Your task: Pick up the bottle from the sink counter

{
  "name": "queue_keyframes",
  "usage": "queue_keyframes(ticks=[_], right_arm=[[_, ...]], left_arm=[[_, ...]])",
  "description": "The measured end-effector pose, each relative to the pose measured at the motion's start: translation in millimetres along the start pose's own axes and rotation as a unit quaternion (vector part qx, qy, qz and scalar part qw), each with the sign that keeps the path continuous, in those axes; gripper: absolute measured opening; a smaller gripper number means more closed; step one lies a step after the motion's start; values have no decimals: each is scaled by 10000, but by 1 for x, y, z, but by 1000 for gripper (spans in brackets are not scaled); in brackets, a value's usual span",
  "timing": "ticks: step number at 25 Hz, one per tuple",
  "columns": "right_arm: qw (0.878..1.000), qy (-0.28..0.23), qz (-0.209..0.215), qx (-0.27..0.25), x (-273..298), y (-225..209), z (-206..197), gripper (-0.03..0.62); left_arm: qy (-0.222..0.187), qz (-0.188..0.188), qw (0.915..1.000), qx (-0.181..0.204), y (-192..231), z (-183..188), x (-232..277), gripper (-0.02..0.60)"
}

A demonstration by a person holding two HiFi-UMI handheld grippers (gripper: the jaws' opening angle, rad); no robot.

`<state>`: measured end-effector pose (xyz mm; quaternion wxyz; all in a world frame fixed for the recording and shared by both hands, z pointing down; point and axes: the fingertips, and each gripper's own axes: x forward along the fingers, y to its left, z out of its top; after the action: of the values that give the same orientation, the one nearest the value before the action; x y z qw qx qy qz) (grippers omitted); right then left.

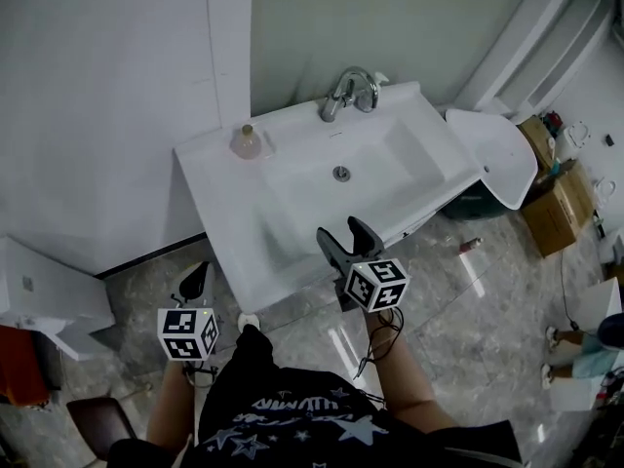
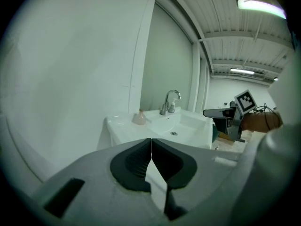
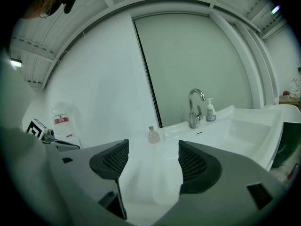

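A small round pinkish bottle (image 1: 246, 142) stands upright on the back left corner of the white sink counter (image 1: 210, 178). It also shows in the left gripper view as the bottle (image 2: 139, 118) and in the right gripper view as the bottle (image 3: 153, 135). My left gripper (image 1: 196, 279) hangs low to the left of the counter's front, jaws shut on nothing (image 2: 151, 147). My right gripper (image 1: 348, 237) hovers over the counter's front edge. It is open and empty (image 3: 153, 161) and well short of the bottle.
A chrome faucet (image 1: 349, 91) stands at the back of the basin, with a white pump dispenser (image 1: 378, 79) beside it. Right of the sink are a white curved panel (image 1: 497, 154) and cardboard boxes (image 1: 556, 203). A person's legs (image 1: 580, 354) show at far right. A wall (image 1: 107, 86) borders the left.
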<state>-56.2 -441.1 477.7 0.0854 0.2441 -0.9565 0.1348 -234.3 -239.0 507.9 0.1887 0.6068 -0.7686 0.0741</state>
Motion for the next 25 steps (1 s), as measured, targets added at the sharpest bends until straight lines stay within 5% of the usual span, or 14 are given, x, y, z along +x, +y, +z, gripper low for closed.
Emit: queue_keyframes(ticks=[14,25], right_arm=[[9971,437,71,-614,211,31,31,301],[9933,717,-171,-890,305,37,29,278]], left_arm=[[135,-96,9997,-171,125,35,95,20],[71,-206,9993,-305,183,49,138,20]])
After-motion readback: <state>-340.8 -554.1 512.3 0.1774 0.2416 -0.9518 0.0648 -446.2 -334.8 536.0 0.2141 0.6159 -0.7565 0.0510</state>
